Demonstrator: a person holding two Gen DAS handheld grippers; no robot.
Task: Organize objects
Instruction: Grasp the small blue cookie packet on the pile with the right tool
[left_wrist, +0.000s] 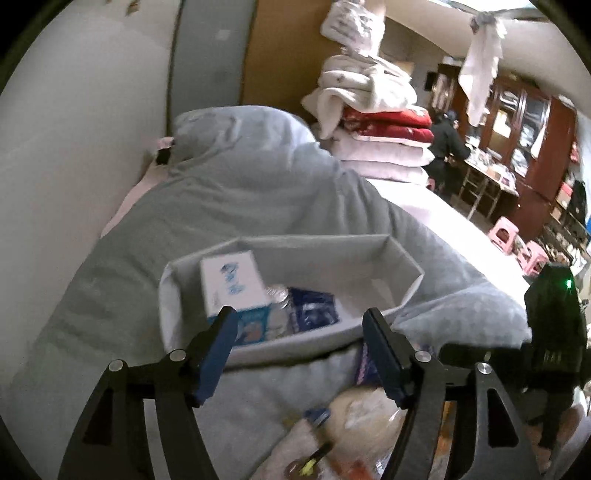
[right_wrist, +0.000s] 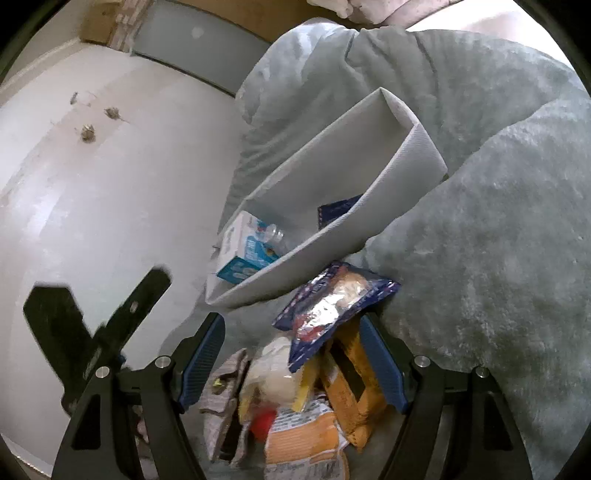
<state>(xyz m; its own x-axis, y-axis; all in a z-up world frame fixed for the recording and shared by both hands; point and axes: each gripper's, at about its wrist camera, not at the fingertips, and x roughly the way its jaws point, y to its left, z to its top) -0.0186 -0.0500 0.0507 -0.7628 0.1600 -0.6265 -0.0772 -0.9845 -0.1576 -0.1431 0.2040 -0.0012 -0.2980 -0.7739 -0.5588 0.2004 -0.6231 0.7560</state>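
A grey fabric bin (left_wrist: 369, 254) rests on a blue-grey blanket. It holds a white and blue carton (left_wrist: 232, 288), a clear bottle (left_wrist: 280, 295) and a dark blue packet (left_wrist: 314, 306). My left gripper (left_wrist: 299, 321) hovers open over the bin's near rim with nothing between its fingers. In the right wrist view the bin (right_wrist: 369, 192) lies beyond a pile of snacks: a blue and silver bun packet (right_wrist: 332, 299) on top and orange packets (right_wrist: 306, 439) below it. My right gripper (right_wrist: 293, 325) stands open over this pile, its pads touching nothing. The left gripper's body (right_wrist: 92, 332) shows blurred at the left.
The blanket (left_wrist: 221, 206) bulges up around the bin. A white wall (right_wrist: 92, 184) runs along the left. Folded bedding (left_wrist: 380, 122) is stacked behind. Far back a person in dark clothes (left_wrist: 447, 147) stands by a wooden cabinet (left_wrist: 524, 122), with pink stools (left_wrist: 502, 229) nearby.
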